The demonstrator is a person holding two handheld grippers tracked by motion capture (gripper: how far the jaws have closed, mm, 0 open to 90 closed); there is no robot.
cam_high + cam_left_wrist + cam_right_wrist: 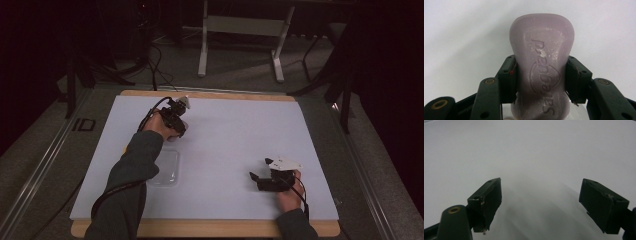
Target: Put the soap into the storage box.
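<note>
A dim lab or studio: white-topped table [240, 140], grey carpet [240, 65], trailing cables [155, 65], equipment stand [240, 30].

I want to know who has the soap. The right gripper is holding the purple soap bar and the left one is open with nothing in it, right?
Not quite, it's swapped. The left gripper grips the purple soap bar, as the left gripper view shows. The right gripper is open with nothing in it.
</note>
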